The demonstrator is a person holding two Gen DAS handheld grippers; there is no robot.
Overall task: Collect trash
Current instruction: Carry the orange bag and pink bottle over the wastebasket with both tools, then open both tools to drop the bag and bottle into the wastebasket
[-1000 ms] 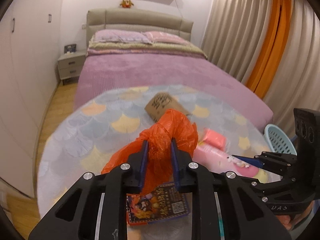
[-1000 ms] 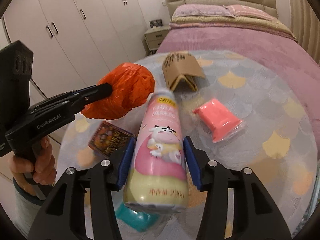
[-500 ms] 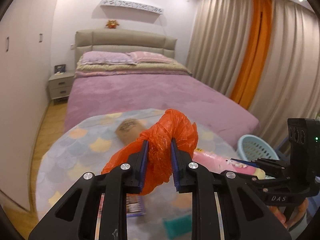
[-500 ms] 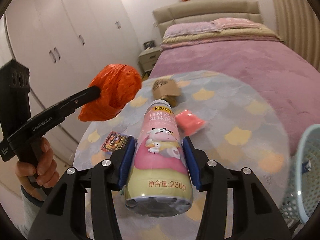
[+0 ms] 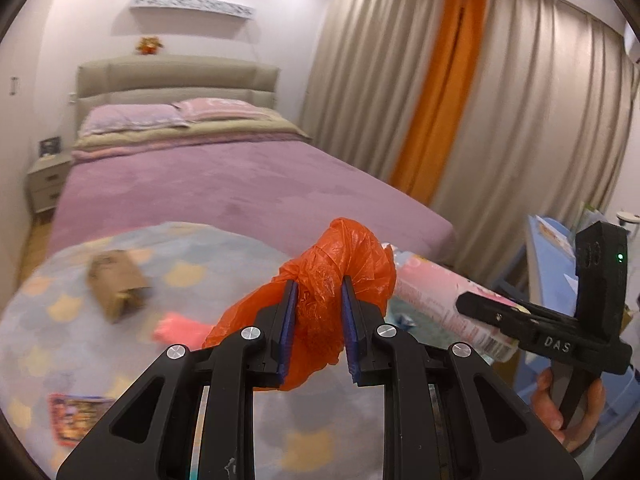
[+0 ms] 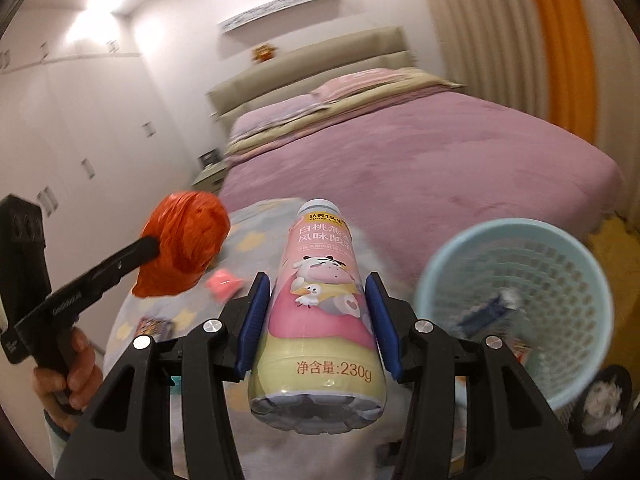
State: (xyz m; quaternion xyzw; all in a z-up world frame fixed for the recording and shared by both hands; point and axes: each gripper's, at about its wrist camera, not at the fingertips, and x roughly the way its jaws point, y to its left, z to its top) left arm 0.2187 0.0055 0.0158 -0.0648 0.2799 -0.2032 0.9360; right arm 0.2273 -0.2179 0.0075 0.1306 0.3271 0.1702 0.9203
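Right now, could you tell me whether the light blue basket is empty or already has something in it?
Not empty. In the right wrist view, the light blue basket already holds a few pieces of litter at its bottom, blurred, including something dark blue.

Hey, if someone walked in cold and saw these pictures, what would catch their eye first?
Probably the crumpled orange plastic bag pinched in the left gripper, and the pink yogurt-drink bottle clamped in the right gripper. Next, the light blue mesh basket to the right of the bottle, in front of the purple bed.

A bed (image 6: pixel 420 152) lies behind the rug (image 5: pixel 224 256); basket (image 6: pixel 516 240) at right.
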